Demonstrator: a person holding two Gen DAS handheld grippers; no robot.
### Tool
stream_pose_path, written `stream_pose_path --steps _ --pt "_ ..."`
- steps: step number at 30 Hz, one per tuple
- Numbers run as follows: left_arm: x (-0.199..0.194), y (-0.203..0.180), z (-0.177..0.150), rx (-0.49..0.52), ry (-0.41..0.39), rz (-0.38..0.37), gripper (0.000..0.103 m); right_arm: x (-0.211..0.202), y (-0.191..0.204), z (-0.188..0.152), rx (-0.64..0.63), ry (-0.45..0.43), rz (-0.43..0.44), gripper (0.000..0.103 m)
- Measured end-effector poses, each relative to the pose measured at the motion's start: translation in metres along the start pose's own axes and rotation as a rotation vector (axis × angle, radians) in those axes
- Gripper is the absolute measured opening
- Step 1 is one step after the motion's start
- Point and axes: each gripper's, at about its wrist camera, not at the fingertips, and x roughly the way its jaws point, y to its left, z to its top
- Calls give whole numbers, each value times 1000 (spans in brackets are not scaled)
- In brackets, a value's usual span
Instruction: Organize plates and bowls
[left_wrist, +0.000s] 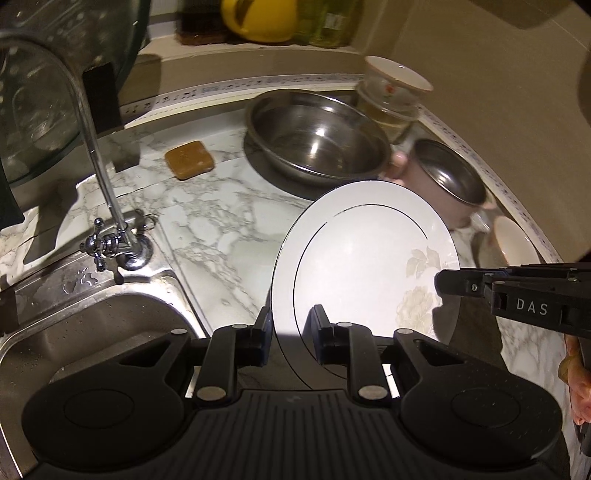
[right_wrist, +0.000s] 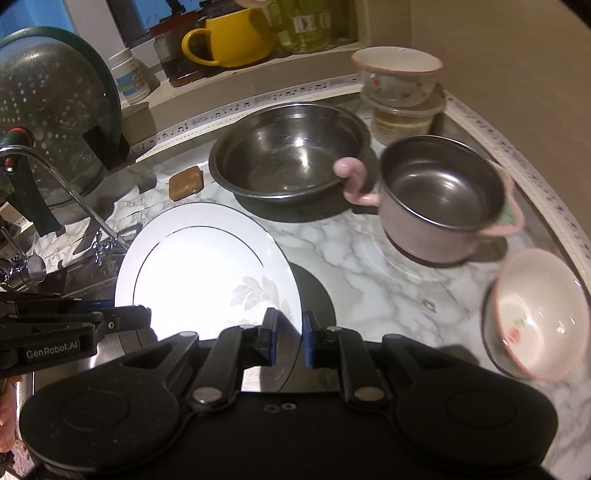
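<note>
Spanning the back, marble counter (right_wrist: 332, 243) carries steel bowl (right_wrist: 288, 147), then pink-handled pot (right_wrist: 439, 199) to its right, small floral bowl (right_wrist: 535, 314) nearest. White plate (left_wrist: 365, 258) sits tilted above the counter beside the sink (left_wrist: 92, 317). Left gripper (left_wrist: 290, 332) and right gripper (right_wrist: 288, 336) both clamped on plate rim, opposite sides.

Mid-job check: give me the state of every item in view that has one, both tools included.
Left tool: shut on plate rim.
Right tool: shut on opposite rim.
White plate: held off the counter, tilted.
Large steel bowl: upright, empty.
Pink pot: upright, empty.
Floral bowl: empty, tilted.
Faucet: no water visible.
</note>
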Motion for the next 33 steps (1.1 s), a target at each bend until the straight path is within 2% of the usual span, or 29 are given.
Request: stream_pose_path --steps 16,25,33 --pt "-44 -47 -46 134 15 -48 21 -72 -13 -61 91 -22 -40 14" --pt "-54 -55 -78 166 50 -75 21 -93 -10 -102 140 -5 -45 13" --pt "-59 -52 -100 178 77 -70 21 -95 -5 -130 178 32 -23 13"
